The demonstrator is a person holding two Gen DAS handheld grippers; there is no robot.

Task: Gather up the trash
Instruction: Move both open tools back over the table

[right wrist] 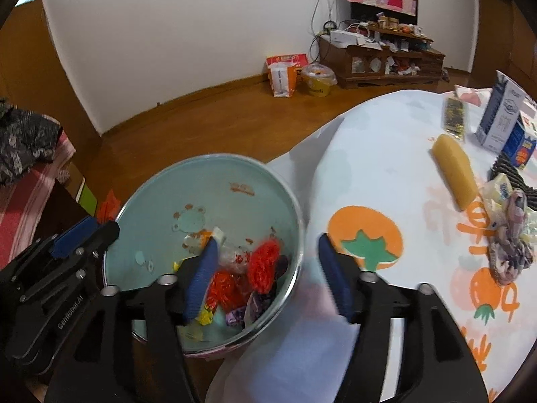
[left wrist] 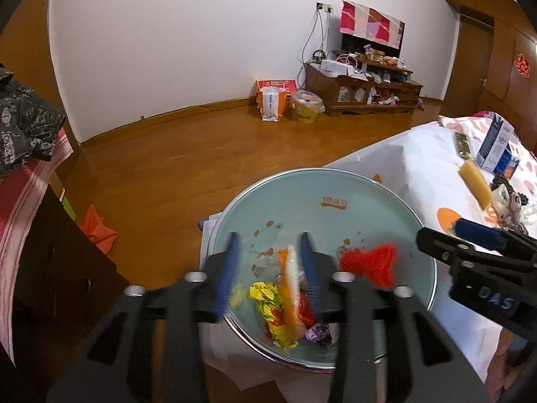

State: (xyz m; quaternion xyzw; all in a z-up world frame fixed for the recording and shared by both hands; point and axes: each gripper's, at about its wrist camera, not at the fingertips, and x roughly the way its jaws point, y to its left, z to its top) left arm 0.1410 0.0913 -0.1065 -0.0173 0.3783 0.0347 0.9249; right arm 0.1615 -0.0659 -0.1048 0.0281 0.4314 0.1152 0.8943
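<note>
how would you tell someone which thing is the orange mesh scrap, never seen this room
Find the pale green basin beside the tomato-print tablecloth. Among the wrappers in its bottom lies the orange-red mesh scrap. It alone is fuzzy netting; its neighbours, such as the purple wrapper, are smooth and crinkled.

We look down from close above the basin (left wrist: 322, 201) in both wrist views, facing the far wall. Our left view sits left of the basin, our right view over its right rim beside the surface (right wrist: 386, 174); both share basin and surface.
</note>
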